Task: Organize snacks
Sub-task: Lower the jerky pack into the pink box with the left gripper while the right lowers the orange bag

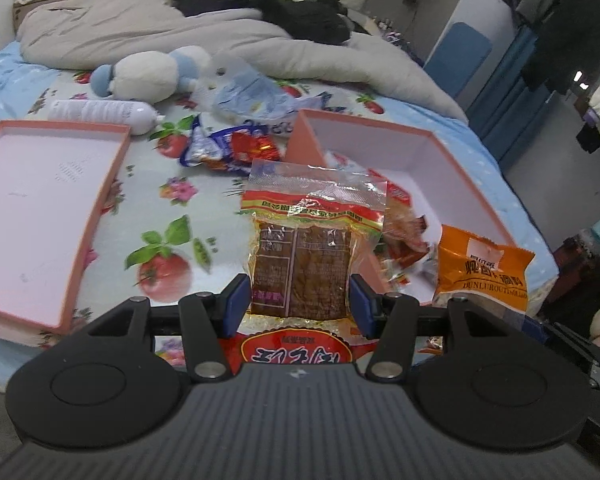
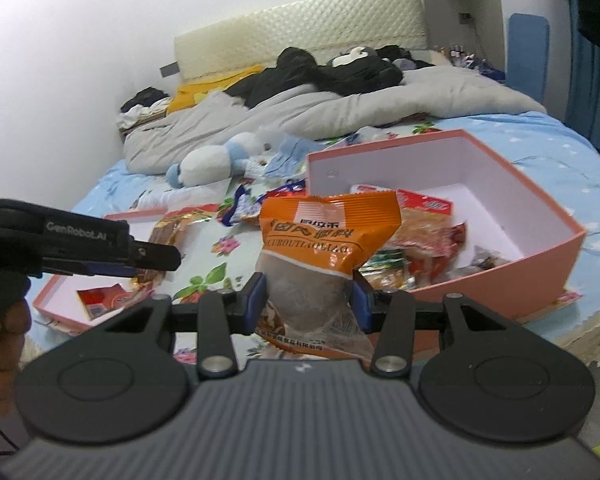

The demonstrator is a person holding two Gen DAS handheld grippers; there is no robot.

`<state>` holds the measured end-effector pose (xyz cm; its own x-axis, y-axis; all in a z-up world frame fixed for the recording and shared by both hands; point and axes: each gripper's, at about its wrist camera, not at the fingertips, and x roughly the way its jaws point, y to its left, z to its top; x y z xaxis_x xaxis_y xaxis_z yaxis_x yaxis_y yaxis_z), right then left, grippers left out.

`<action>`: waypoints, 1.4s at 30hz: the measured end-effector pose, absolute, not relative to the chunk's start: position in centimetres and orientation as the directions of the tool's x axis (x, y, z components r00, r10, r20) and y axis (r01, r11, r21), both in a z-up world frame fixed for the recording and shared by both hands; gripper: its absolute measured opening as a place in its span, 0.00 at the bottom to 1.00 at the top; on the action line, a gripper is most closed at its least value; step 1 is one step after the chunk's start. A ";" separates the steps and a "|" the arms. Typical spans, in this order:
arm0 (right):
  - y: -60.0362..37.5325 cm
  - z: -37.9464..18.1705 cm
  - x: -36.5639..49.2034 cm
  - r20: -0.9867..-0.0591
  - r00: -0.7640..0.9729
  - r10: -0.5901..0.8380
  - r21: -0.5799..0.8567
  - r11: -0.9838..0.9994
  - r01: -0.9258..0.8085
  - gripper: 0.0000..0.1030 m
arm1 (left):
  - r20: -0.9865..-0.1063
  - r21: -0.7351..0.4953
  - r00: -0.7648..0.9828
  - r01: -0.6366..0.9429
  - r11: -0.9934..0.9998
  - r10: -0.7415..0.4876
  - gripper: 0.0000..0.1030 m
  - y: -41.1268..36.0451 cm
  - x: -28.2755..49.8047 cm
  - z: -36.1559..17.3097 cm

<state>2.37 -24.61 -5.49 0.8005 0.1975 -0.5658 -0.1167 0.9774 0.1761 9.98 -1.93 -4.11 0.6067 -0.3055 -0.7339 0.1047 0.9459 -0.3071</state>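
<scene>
Bedsheet (image 1: 188, 216): pale blue, printed with red tomatoes, green leaves and pink flowers. Box (image 1: 452, 152) at centre right and lid (image 1: 100, 196) at left: salmon-pink outside, white inside. Held packet (image 1: 300, 264): clear film, brown contents, red-yellow-green band. Second packet (image 2: 328, 232): orange top, translucent base. Quilt (image 1: 160, 36), upper frame: grey. Gripper pads (image 1: 236, 304): blue.

1. Clear packet of brown snack (image 1: 300, 264) with red-yellow band, upright, clamped in left gripper (image 1: 299, 305)
2. Orange snack bag (image 2: 324, 264) upright, clamped in right gripper (image 2: 308, 302)
3. Pink box (image 2: 548, 216) open on bed, holding snacks
</scene>
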 end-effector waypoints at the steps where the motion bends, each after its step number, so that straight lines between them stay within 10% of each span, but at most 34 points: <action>1: -25.1 -5.4 2.6 -0.566 0.802 0.190 0.172 0.979 -0.110 0.46 | -0.732 -0.308 0.605 0.115 0.944 -0.313 0.57 -2.5 10.3 -4.0; 42: -38.2 -14.1 18.8 -0.705 0.696 0.137 0.243 0.968 0.056 0.50 | -0.823 -0.249 0.439 0.293 0.923 -0.361 0.64 -20.0 31.5 -12.3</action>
